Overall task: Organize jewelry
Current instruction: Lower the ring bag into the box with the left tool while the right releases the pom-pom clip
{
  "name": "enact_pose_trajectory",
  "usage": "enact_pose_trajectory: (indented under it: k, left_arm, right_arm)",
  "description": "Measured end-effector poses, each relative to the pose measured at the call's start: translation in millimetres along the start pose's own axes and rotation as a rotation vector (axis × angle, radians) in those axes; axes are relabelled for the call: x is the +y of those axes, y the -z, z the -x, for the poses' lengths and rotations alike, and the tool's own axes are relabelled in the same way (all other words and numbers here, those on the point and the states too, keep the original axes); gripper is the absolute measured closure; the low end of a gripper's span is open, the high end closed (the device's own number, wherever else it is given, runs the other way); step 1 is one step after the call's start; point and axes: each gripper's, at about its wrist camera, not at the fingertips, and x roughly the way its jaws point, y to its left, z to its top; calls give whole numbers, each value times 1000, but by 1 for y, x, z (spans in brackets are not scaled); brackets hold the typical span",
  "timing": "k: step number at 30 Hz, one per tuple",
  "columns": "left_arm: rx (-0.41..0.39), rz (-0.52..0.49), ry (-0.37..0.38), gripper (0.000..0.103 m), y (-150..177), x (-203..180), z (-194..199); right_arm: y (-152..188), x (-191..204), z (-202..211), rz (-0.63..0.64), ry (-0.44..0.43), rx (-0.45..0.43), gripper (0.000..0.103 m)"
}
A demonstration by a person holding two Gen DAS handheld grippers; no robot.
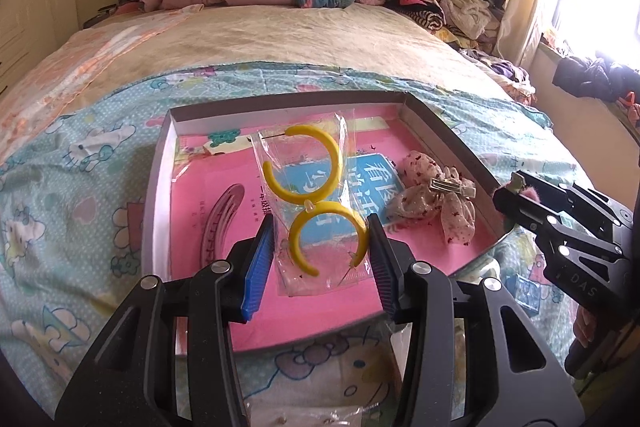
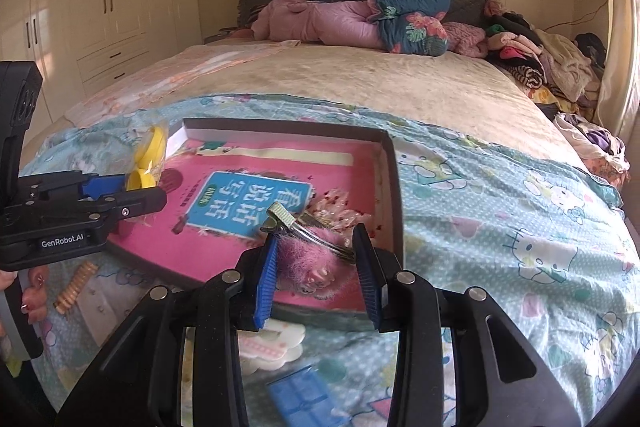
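Yellow hoops [image 1: 316, 199] in their clear bag sit clamped in my left gripper [image 1: 322, 247] above the box [image 1: 160, 163]. My right gripper [image 2: 316, 267] pinches a pink furry clip [image 2: 312, 263].

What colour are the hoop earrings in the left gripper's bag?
Yellow hoop earrings; clearest in the left wrist view.

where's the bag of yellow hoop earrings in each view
Left wrist view: the bag of yellow hoop earrings sits centre frame, held between the left gripper jaws, over the box.
Right wrist view: the same bag shows at the left edge, edge-on, at the tip of the left gripper.
Shared landmark: the blue label on the pink book in the box.
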Motion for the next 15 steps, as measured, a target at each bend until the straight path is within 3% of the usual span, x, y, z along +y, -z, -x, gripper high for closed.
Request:
enact_pose_trajectory:
  k: [15]
  left_arm:
    - [56, -9, 3, 66, -1, -8, -30]
  right_arm:
    - [-8, -18, -43, -26, 28, 53, 69]
